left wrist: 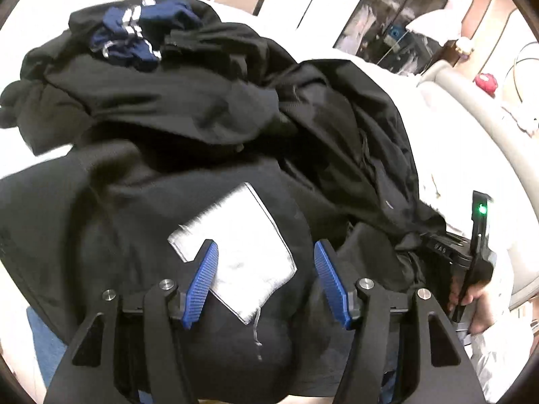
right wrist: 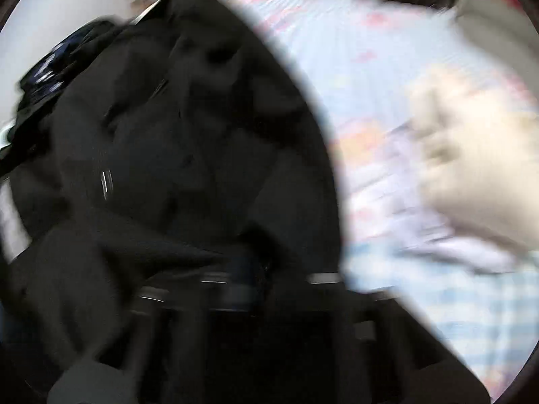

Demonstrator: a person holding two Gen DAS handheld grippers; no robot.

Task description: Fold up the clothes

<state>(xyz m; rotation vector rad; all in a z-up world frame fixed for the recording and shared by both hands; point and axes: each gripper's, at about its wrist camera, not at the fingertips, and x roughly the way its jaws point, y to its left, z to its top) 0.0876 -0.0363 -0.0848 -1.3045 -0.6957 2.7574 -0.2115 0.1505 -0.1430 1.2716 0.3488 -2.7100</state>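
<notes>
A heap of black clothes [left wrist: 188, 101] lies on a bed. The nearest black garment [left wrist: 101, 222] shows a white sewn-in label [left wrist: 242, 235]. My left gripper [left wrist: 266, 245] hovers just over that label, its blue pads [left wrist: 202, 282] wide apart and open, holding nothing. My right gripper [left wrist: 471, 252] is at the right edge of the pile, held by a hand [left wrist: 471, 298], and black cloth runs into its tips. The right wrist view is blurred: black garment cloth [right wrist: 168, 134] bunches at the right gripper [right wrist: 249, 266], whose jaws look shut on it.
A navy garment with white stripes [left wrist: 131, 33] lies on top of the pile at the far left. A pale patterned bedsheet [right wrist: 387, 67] spreads to the right, with a cream cushion [right wrist: 478, 168] on it. A padded grey bed edge [left wrist: 471, 101] runs along the right.
</notes>
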